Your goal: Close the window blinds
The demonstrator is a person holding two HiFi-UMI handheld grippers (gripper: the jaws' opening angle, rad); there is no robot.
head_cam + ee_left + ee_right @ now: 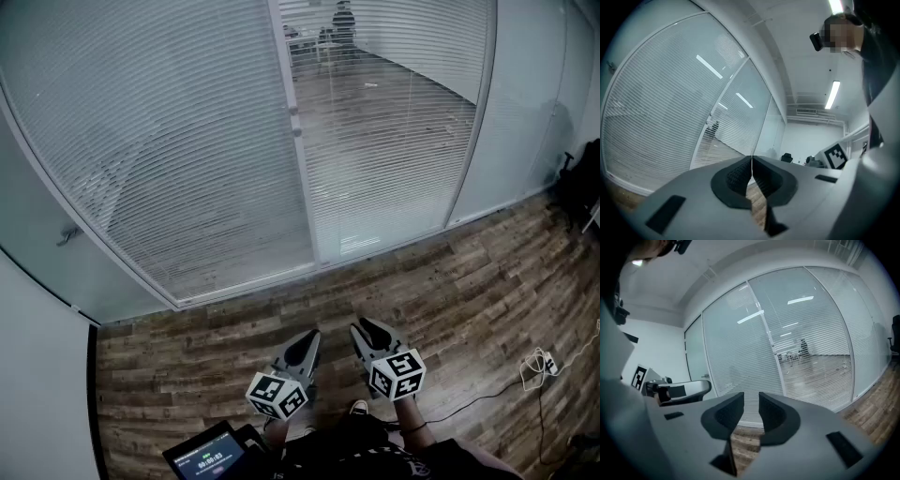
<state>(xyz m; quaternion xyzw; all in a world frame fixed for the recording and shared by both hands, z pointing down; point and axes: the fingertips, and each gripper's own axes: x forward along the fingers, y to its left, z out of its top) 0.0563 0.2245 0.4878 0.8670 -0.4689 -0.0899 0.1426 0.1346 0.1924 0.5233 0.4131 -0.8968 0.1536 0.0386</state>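
- I am holding the left gripper (307, 337) low in front of me. Its jaws are pressing together at the tips, with nothing between them; the left gripper view is showing only a hairline seam there.
- I am holding the right gripper (367, 328) just beside it, on its right. Its jaws are standing slightly apart and gripping nothing.
- Each gripper is carrying a marker cube at the end nearest me, the left one (277, 395) and the right one (397, 373).
- Both grippers are pointing over a wooden floor (469, 281) toward a glass wall and are well apart from it.
- The window blinds (234, 187) are hanging behind that glass, ahead of both grippers, with neither gripper touching them.
- The left panel (169, 141), ahead and to the left of the grippers, is looking whitish and mostly shut.
- The right panel (394, 122), ahead and to the right, is letting the room beyond show between its slats. A person (343, 21) is showing far back in that room.
- A white post (305, 197) is dividing the two panels, almost straight ahead of the left gripper, and is carrying two small knobs (295, 120).
- A lit screen (208, 457) is glowing behind the left gripper, to its left.
- A cable (539, 361) is lying on the floor, well to the right of the right gripper.
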